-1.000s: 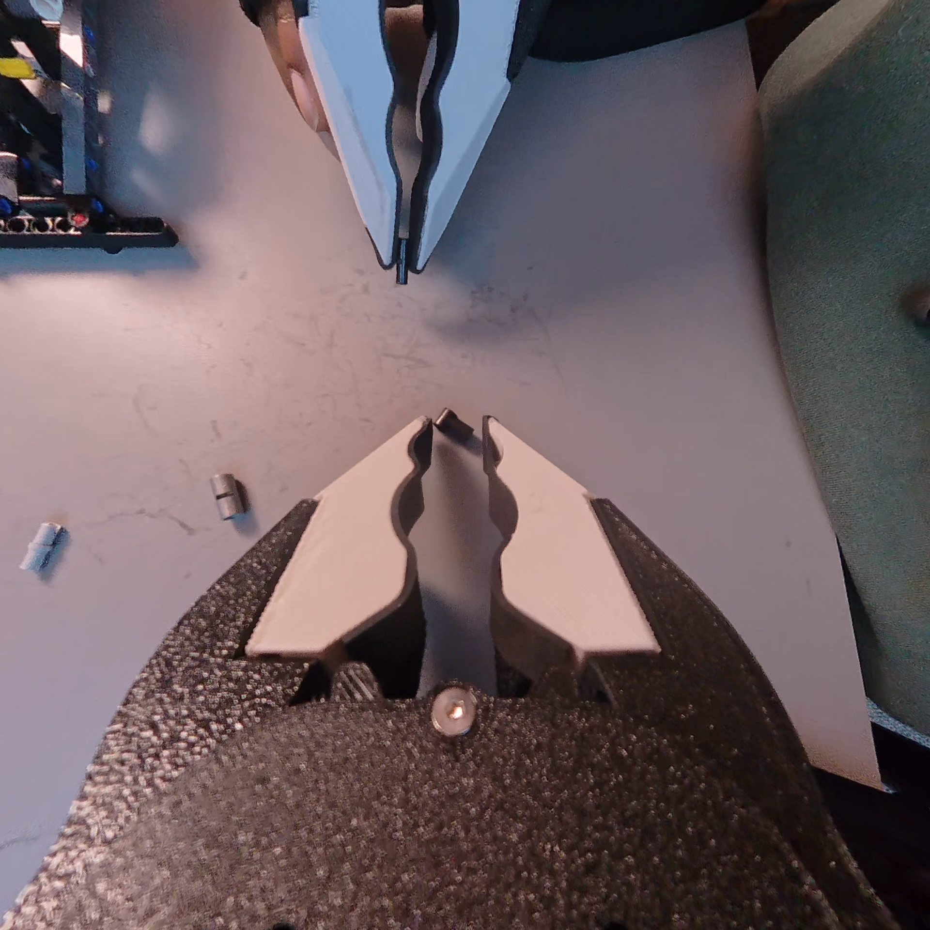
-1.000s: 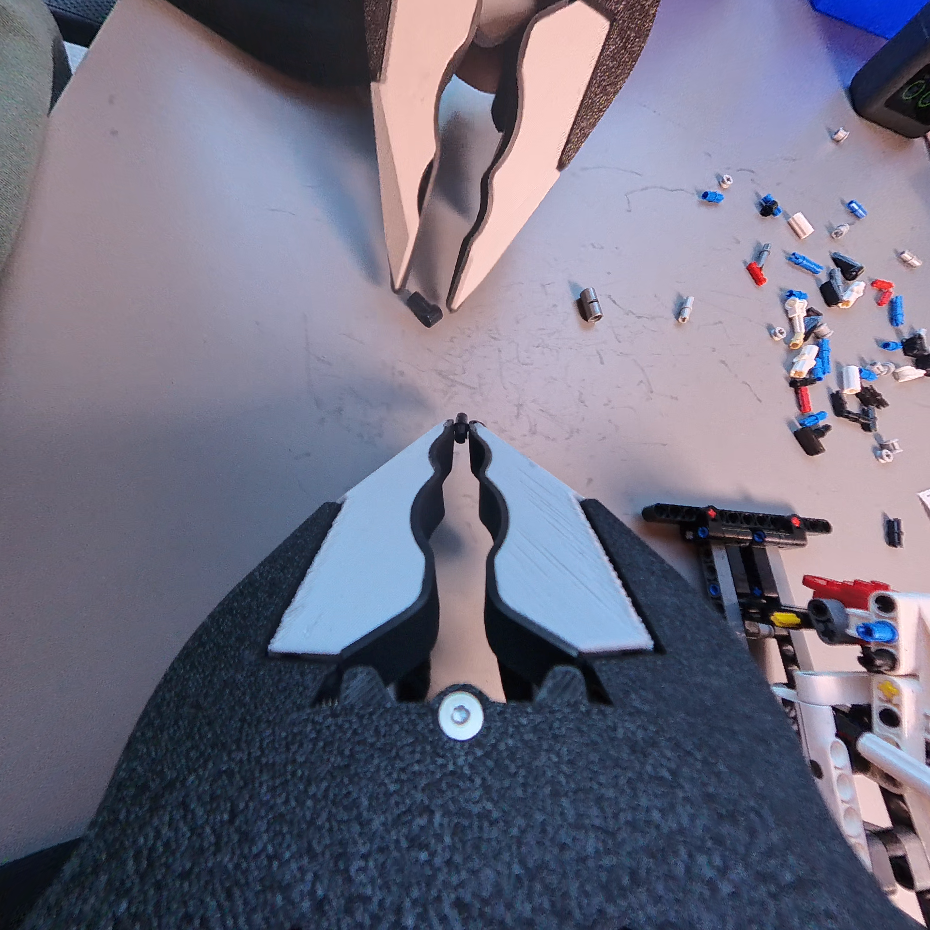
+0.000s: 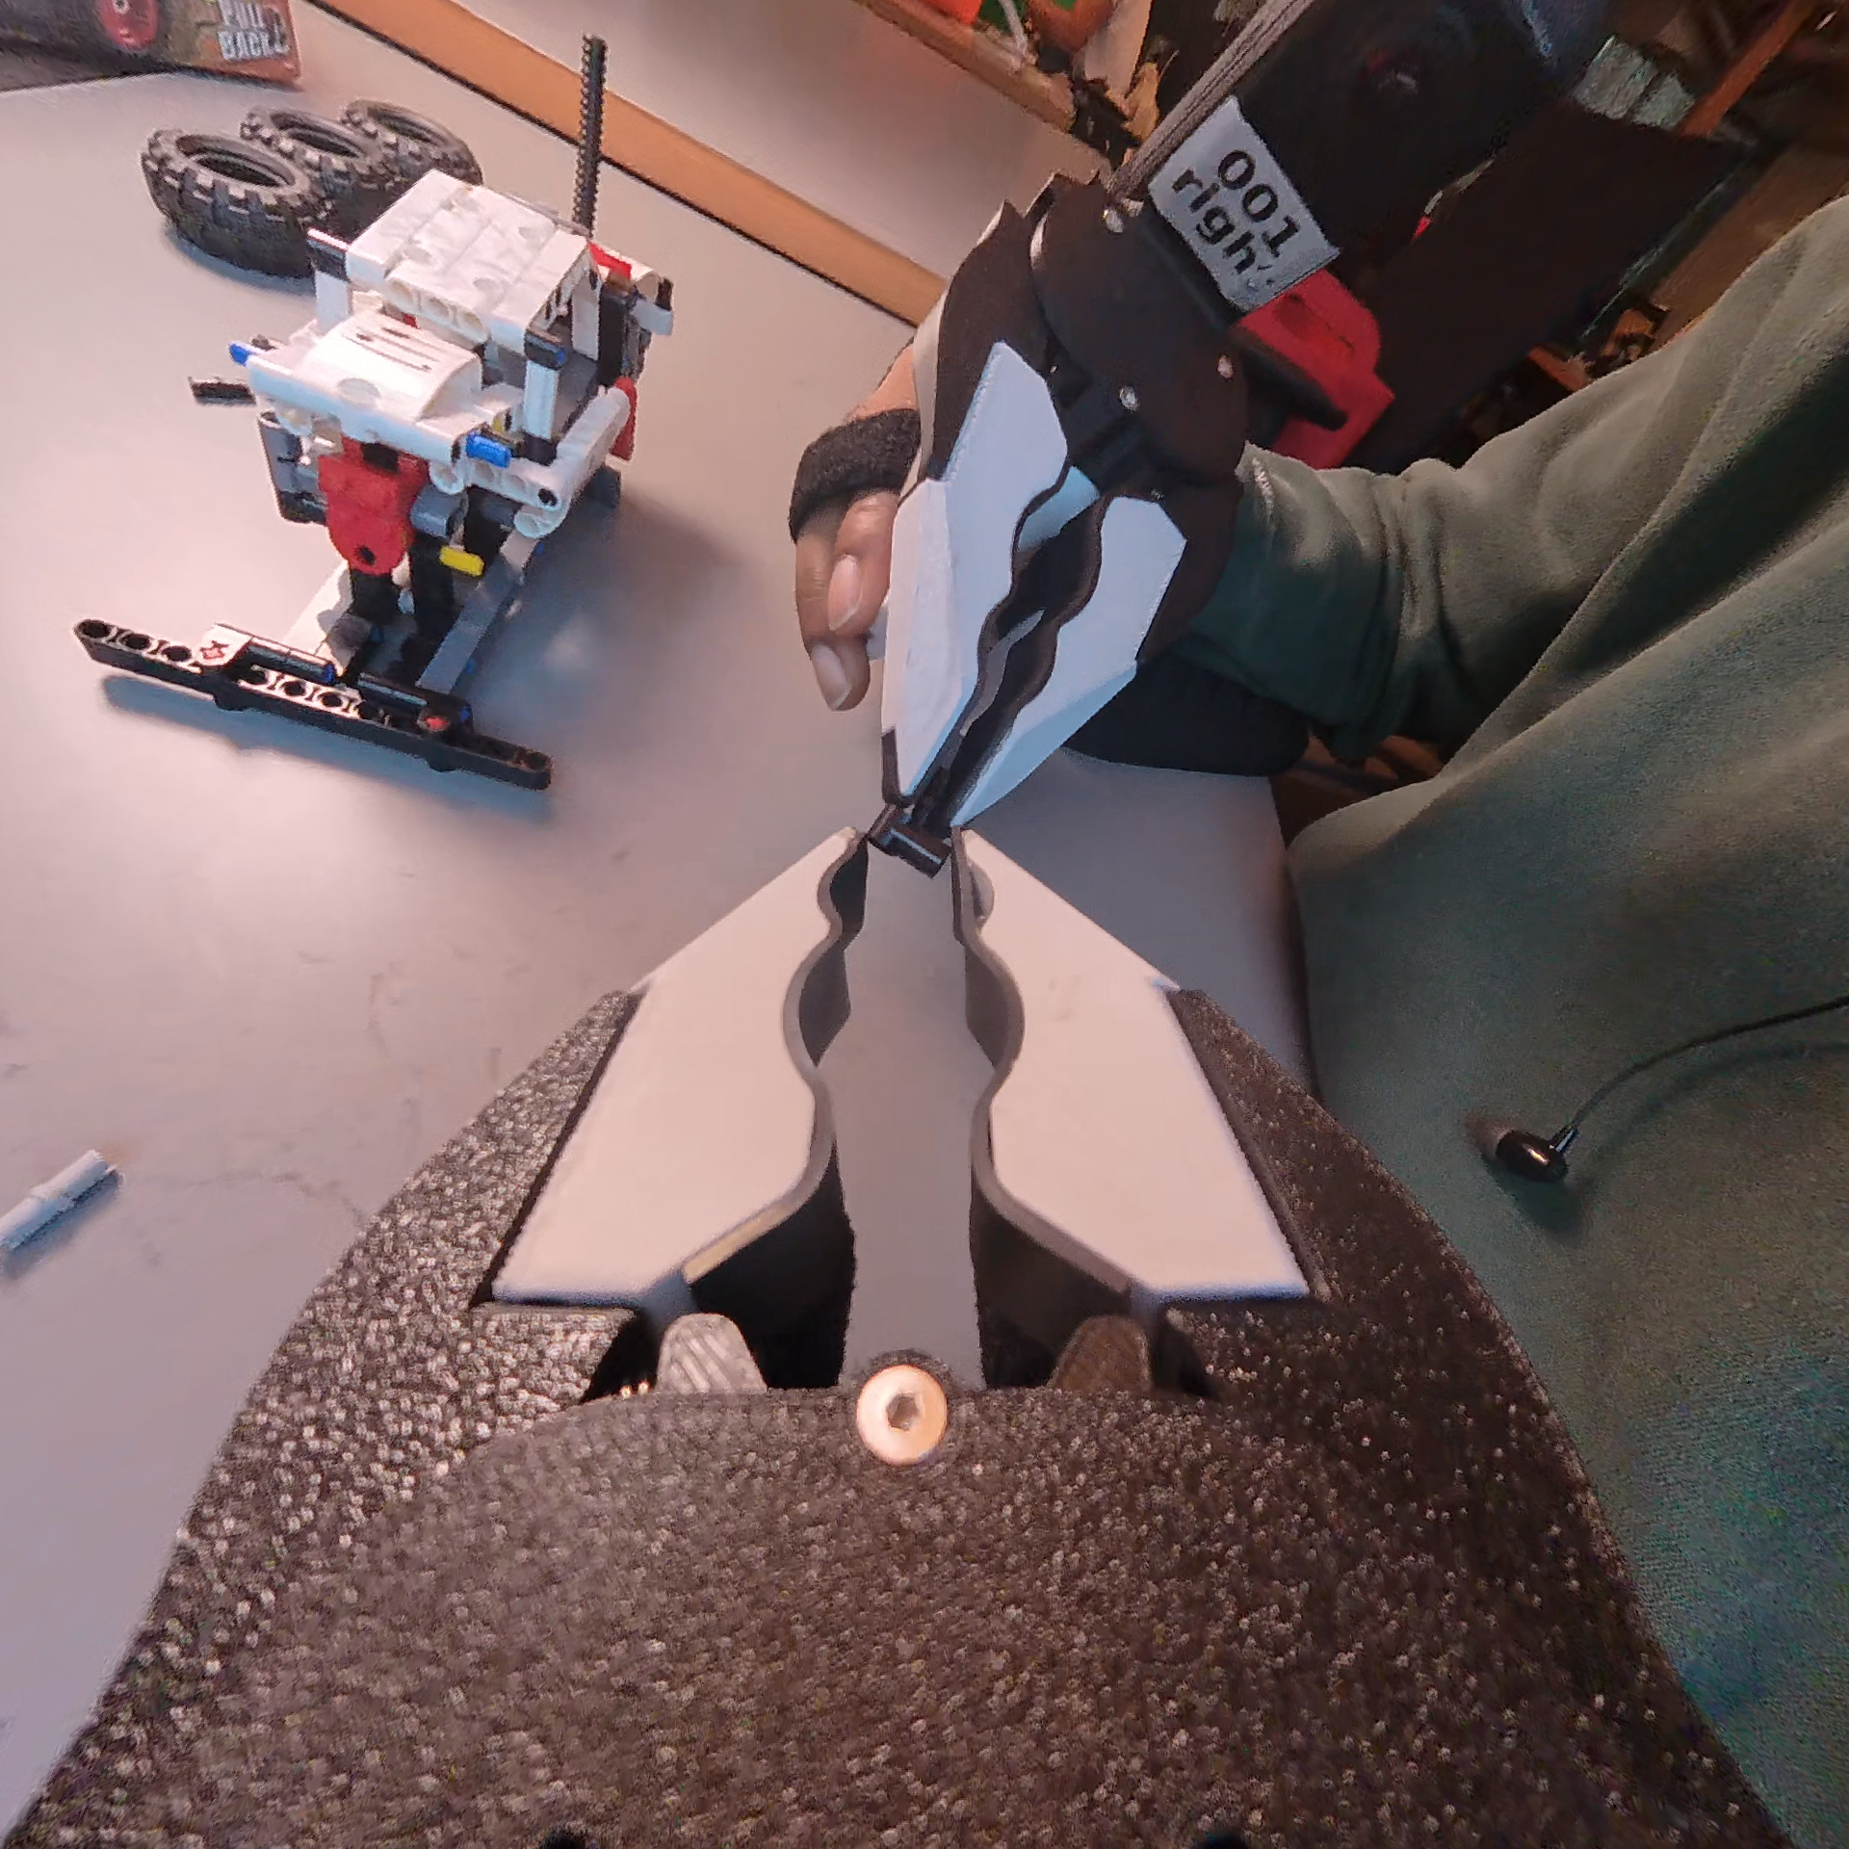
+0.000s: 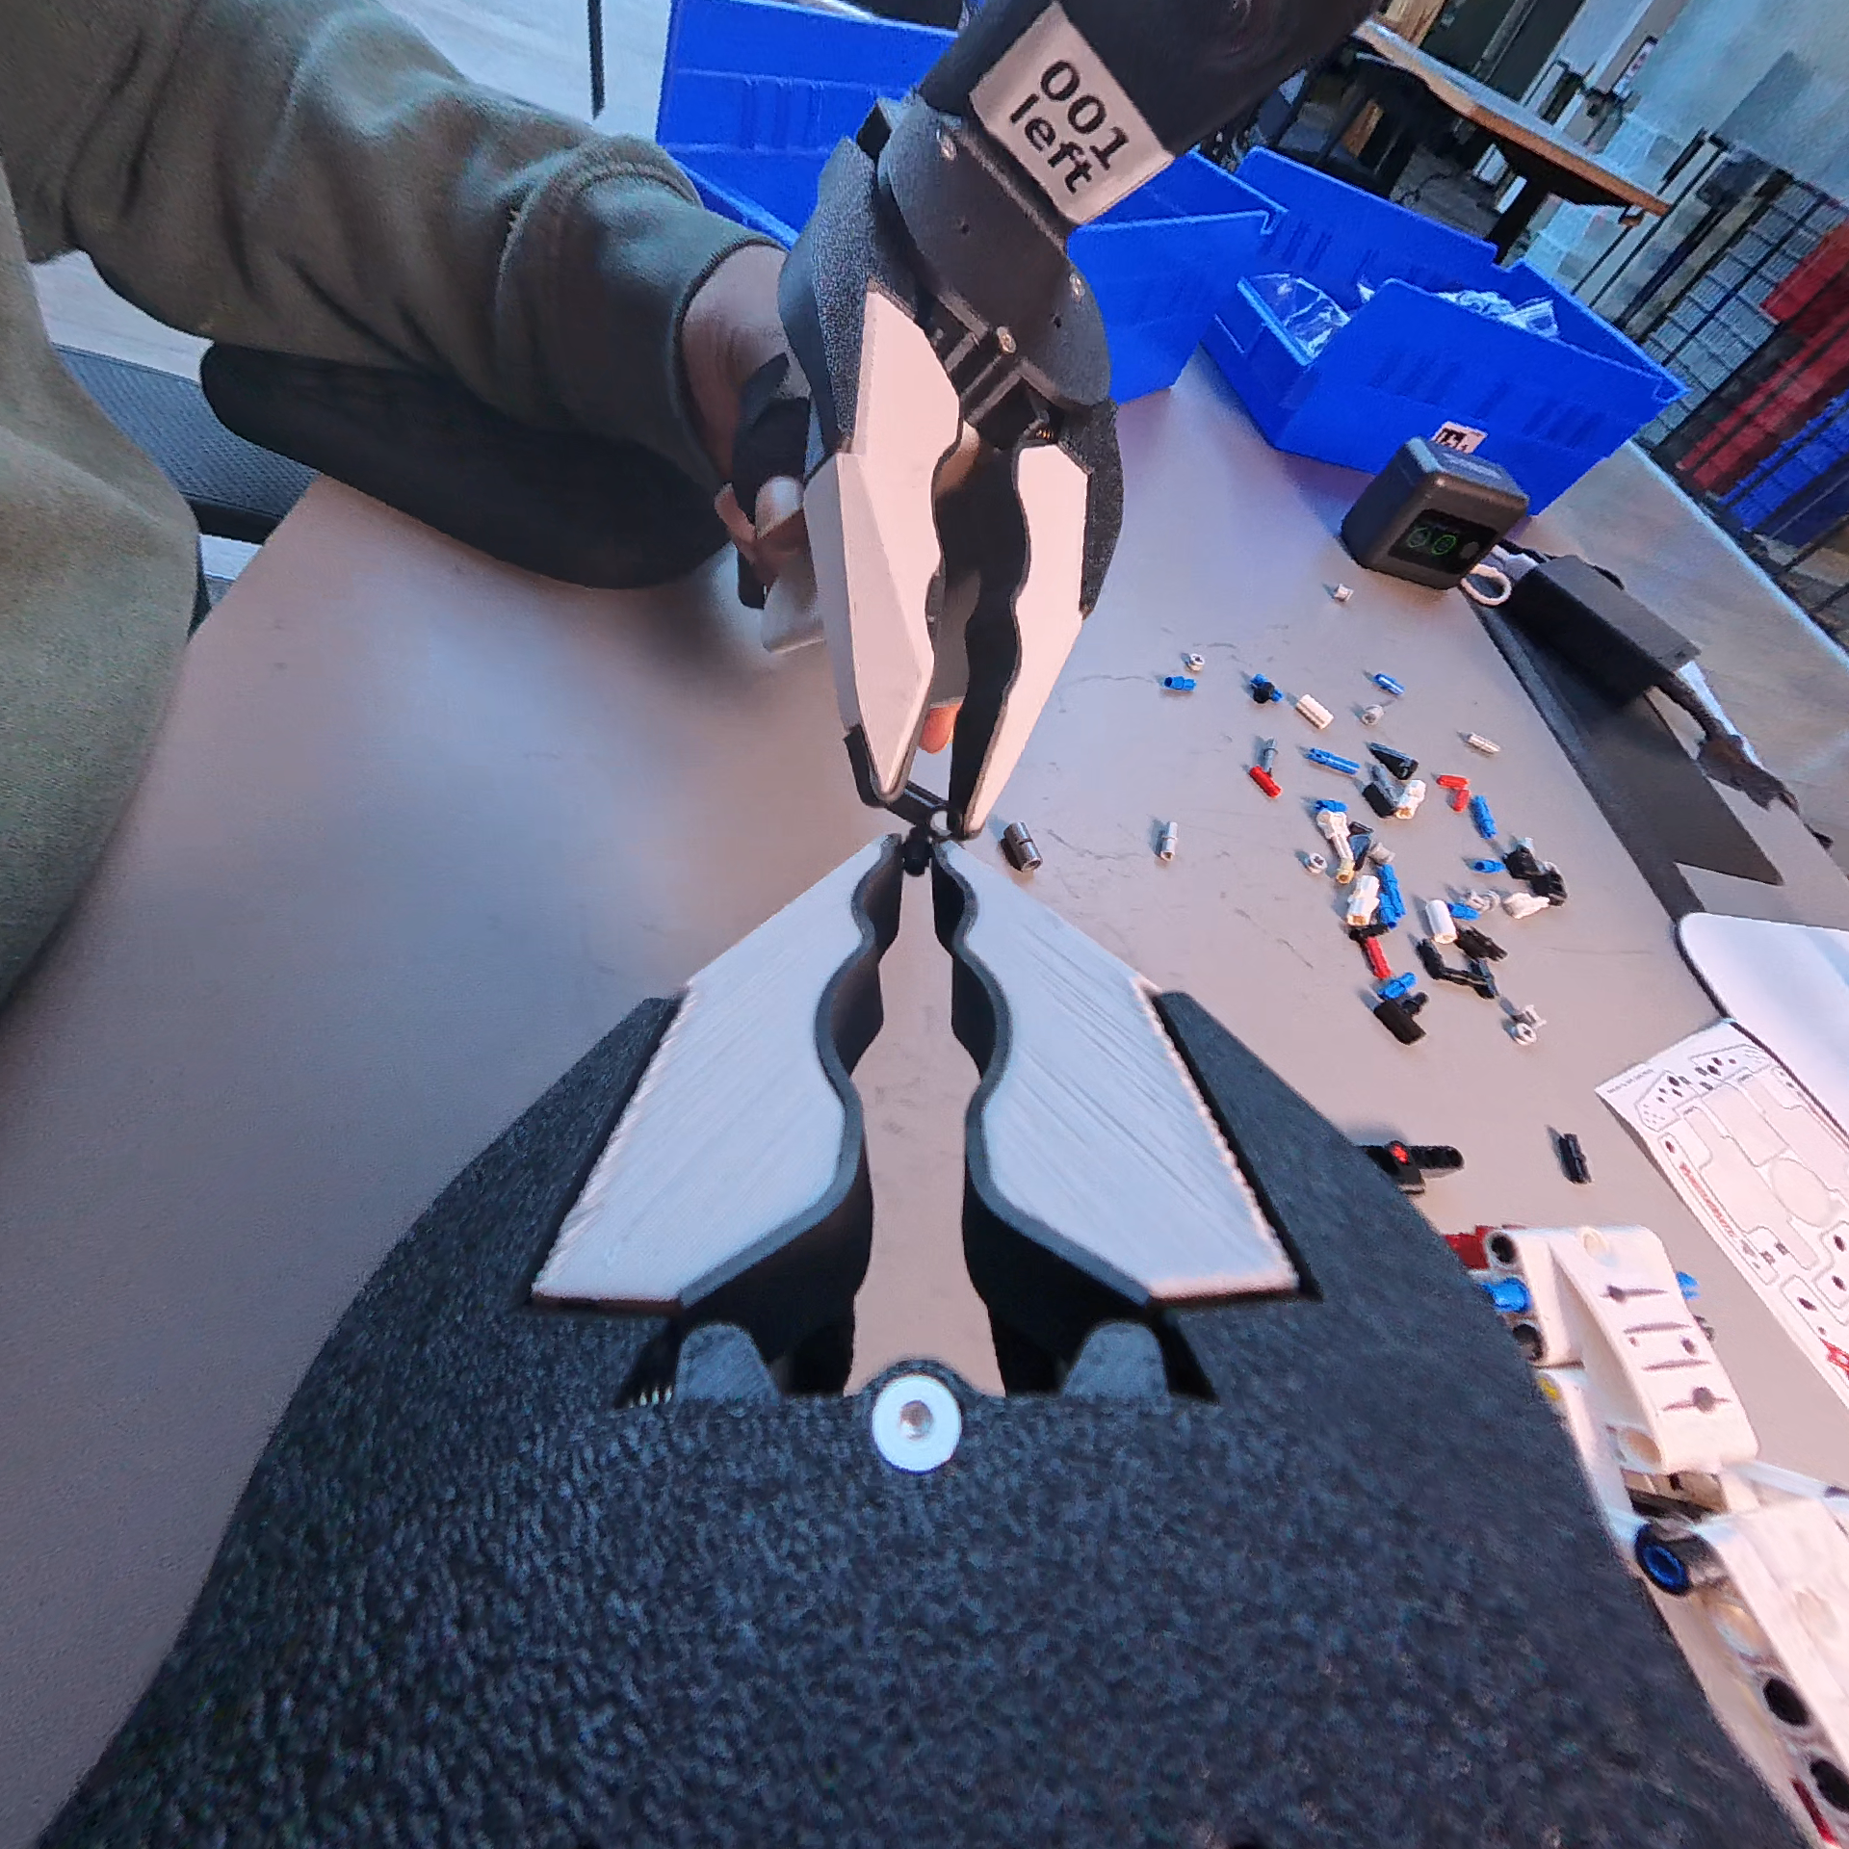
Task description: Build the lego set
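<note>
My left gripper (image 3: 905,840) is shut on a small black connector (image 3: 912,850) and holds it above the grey table (image 3: 300,951). My right gripper (image 4: 915,850) is shut on a short black pin (image 4: 914,858). The two grippers meet tip to tip, and the pin touches the connector (image 4: 918,797). In the left wrist view the right gripper (image 3: 926,800) comes down from above. In the right wrist view the left gripper (image 4: 926,810) does the same. A partly built white, red and black lego vehicle (image 3: 450,380) stands at the far left.
A black beam (image 3: 300,690) lies in front of the vehicle and tyres (image 3: 300,180) behind it. Loose small parts (image 4: 1401,870), an instruction sheet (image 4: 1751,1181), blue bins (image 4: 1451,380) and a small black device (image 4: 1431,510) are on the right. A green sleeve (image 3: 1601,800) is close by. Both grippers' tips are close together, under 4 cm apart.
My left gripper has closed on the black connector that lay on the table. Both grippers have lifted and tilted, and their tips have come together.
</note>
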### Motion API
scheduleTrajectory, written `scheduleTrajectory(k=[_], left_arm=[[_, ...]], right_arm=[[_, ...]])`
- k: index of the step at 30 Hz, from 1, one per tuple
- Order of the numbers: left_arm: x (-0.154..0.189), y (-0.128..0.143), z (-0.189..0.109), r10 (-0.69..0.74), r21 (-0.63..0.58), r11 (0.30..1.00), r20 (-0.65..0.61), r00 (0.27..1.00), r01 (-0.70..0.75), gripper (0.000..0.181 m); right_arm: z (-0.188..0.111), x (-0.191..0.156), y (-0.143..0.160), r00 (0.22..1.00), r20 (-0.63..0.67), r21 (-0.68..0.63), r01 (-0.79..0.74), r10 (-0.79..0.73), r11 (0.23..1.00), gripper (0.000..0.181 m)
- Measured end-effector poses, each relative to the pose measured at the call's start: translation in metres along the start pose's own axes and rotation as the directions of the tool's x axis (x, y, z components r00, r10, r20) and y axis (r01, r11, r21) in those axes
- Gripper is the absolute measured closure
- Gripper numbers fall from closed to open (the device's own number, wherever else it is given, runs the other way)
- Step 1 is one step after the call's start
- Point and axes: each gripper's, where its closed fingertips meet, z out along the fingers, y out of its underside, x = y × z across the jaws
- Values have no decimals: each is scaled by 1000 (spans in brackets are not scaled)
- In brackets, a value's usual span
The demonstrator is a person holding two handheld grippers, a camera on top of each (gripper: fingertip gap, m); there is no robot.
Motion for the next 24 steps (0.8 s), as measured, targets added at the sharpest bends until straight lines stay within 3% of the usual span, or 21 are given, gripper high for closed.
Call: scheduleTrajectory(k=[6,12,18,24], left_arm=[[-13,31,9,-1,-172,985,94,996,17,165],[-23,68,16,159,-393,916,154,975,-87,165],[-26,67,1,239,-430,891,165,957,-148,157],[-11,54,4,294,-362,901,107,950,-238,164]], right_arm=[[6,-2,19,1000,16,-86,-7,9,996,176],[9,-5,35,1000,29,-160,11,-7,987,176],[8,-2,41,1000,20,-185,11,-7,983,176],[8,-2,44,1000,25,-191,9,-4,982,176]])
